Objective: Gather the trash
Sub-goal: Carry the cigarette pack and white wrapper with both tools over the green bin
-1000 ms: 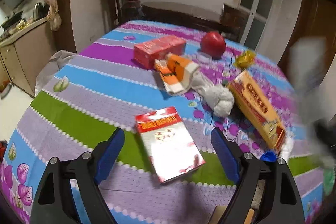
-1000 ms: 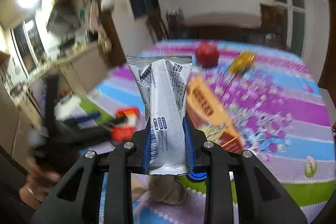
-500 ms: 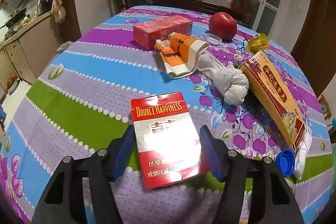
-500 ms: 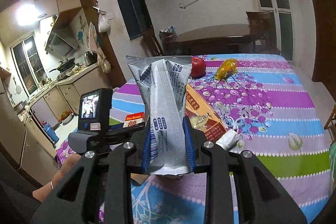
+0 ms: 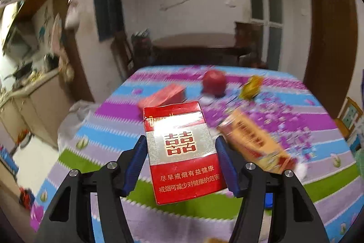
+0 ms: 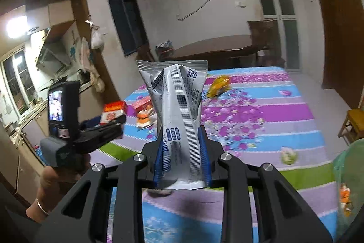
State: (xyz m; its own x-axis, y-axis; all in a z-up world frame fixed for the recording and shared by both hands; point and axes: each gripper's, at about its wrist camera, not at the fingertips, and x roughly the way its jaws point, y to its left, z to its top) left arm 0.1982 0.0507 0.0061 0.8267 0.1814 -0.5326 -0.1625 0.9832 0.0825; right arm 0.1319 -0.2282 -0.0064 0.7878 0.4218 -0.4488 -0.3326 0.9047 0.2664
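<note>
My left gripper (image 5: 180,156) is shut on a red and silver cigarette pack (image 5: 182,152) and holds it up above the striped tablecloth (image 5: 102,129). The left gripper with the pack (image 6: 112,114) also shows at the left of the right wrist view. My right gripper (image 6: 182,158) is shut on a silver and blue snack wrapper (image 6: 178,120), held upright above the table's near edge.
On the table lie a red box (image 5: 163,96), a red apple (image 5: 213,82), a yellow wrapper (image 5: 251,87) and a long orange box (image 5: 254,140). An orange and white cloth (image 6: 144,118) lies mid-table. A green mesh bag (image 6: 350,181) stands at the right edge.
My left gripper closed on the cigarette pack and lifted it off the table. My right gripper kept hold of the wrapper and shifted a little.
</note>
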